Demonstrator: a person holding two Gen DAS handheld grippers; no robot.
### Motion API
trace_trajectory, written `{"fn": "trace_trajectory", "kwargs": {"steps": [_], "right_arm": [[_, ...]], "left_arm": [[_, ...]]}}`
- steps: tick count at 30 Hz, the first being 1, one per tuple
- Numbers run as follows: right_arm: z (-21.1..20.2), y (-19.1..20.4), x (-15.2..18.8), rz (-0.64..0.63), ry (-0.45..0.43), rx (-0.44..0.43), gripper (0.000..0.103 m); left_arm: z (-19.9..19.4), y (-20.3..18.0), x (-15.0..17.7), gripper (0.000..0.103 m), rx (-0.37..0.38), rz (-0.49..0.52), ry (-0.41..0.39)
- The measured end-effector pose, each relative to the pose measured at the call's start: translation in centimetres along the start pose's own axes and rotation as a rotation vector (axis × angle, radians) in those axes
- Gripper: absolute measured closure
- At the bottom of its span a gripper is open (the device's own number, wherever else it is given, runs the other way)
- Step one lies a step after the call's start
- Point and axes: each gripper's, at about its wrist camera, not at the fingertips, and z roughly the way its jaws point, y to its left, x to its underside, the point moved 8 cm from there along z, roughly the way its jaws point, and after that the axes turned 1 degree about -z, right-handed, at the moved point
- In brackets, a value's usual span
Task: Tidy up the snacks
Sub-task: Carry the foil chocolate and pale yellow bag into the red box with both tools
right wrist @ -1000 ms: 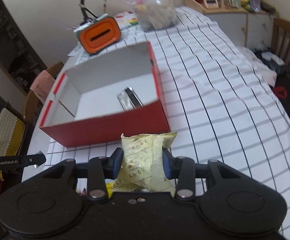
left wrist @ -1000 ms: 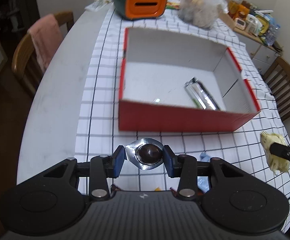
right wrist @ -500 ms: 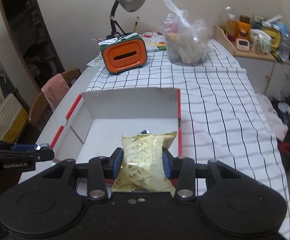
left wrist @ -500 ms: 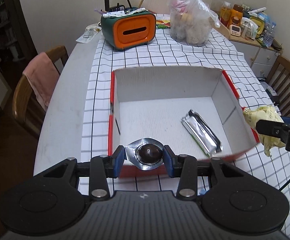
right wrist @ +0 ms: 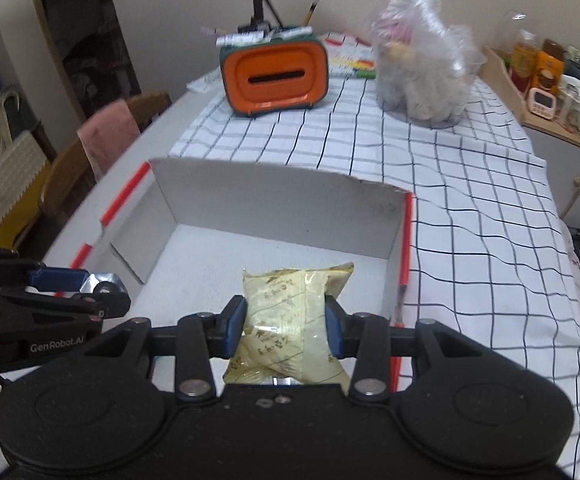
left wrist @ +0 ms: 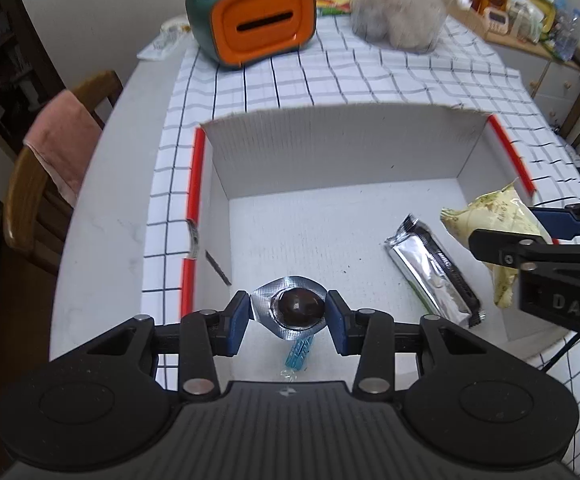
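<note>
- We have a snack in each hand, both poised over the open red-and-white box (left wrist: 370, 168) that sits on the checked tablecloth (right wrist: 470, 208), so each can go straight onto the box floor.
- Our left gripper (left wrist: 288, 310) is clamped on a foil-backed chocolate blister (left wrist: 290, 308), the pads pressing the foil rim from either side so the dark dome is not squeezed. It hangs above the near left part of the box.
- Our right gripper (right wrist: 286, 320) is clamped on the pale yellow snack packet (right wrist: 294, 316), pinching it across the middle; the soft bag bulges above and below the pads. It hangs by the right wall of the box, towards the near right corner.
- A silver foil bar (left wrist: 430, 272) already lies on the box floor towards the right, between our two loads, and a small blue-wrapped sweet (left wrist: 300, 354) shows just under the blister near the front edge.
- We judge the free floor lies at the left and the back, so the blister has room where it is; the packet is best set beside the bar, not on it.
- The orange tissue box (right wrist: 276, 76) and the clear bag of sweets (right wrist: 422, 76) stand at the far end of the table, well apart from the box.
</note>
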Motion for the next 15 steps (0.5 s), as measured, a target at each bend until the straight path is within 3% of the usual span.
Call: {"fn": "trace_trajectory", "kwargs": {"steps": [6,15], "right_arm": [[3.7,0.1,0.9,-0.038,0.083,0.001,0.063],[5.8,0.6,2.3,-0.051,0.145,-0.021,0.063]], "left_arm": [[2.3,-0.8,0.3,0.063,-0.01,0.024,0.053],[4.5,-1.3,1.5,0.062,-0.02,0.053,0.115]]}}
